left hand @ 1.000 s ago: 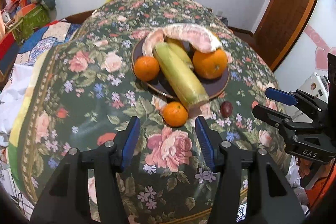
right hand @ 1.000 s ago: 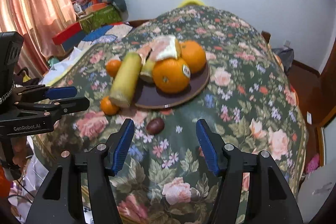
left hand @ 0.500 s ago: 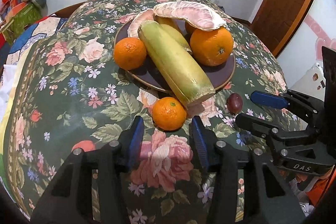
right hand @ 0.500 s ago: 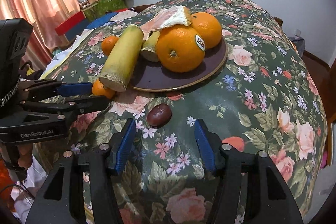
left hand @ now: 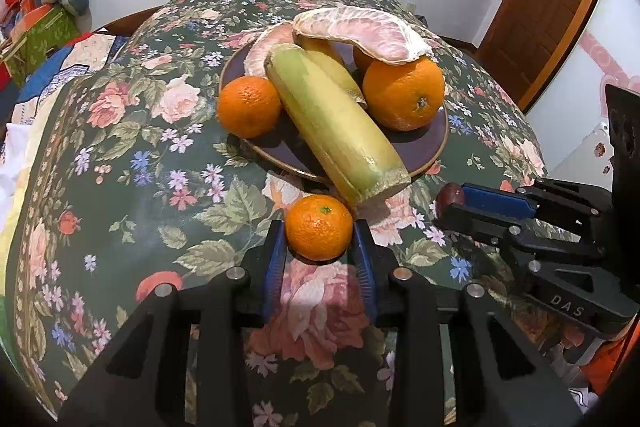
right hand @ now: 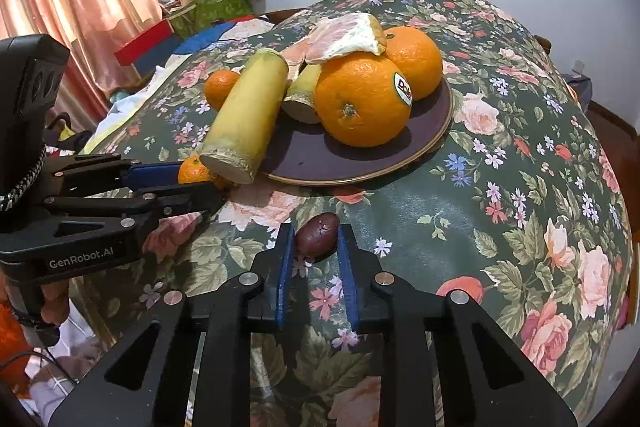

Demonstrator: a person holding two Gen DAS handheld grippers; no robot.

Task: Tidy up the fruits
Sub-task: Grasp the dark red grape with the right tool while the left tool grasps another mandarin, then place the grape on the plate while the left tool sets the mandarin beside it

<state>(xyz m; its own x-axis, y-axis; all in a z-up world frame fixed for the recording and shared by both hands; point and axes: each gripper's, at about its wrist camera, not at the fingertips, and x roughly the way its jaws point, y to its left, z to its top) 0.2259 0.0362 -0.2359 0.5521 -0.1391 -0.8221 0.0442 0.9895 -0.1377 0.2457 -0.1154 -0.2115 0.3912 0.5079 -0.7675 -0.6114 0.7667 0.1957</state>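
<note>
Now the left gripper [left hand: 319,233] has just been closing, and its blue pads press both sides of a mandarin [left hand: 319,227] that sits on the floral cloth [left hand: 120,163], just in front of the plate [left hand: 434,143] and touching the cut end of the cane [left hand: 336,131]. Beside it, the right gripper [right hand: 316,241] has also narrowed; its pads pinch a small dark fruit [right hand: 318,235] lying on the cloth, near the plate's rim. Oranges [right hand: 362,99], another mandarin [left hand: 249,105] and pomelo segments [left hand: 364,35] rest on the plate.
</note>
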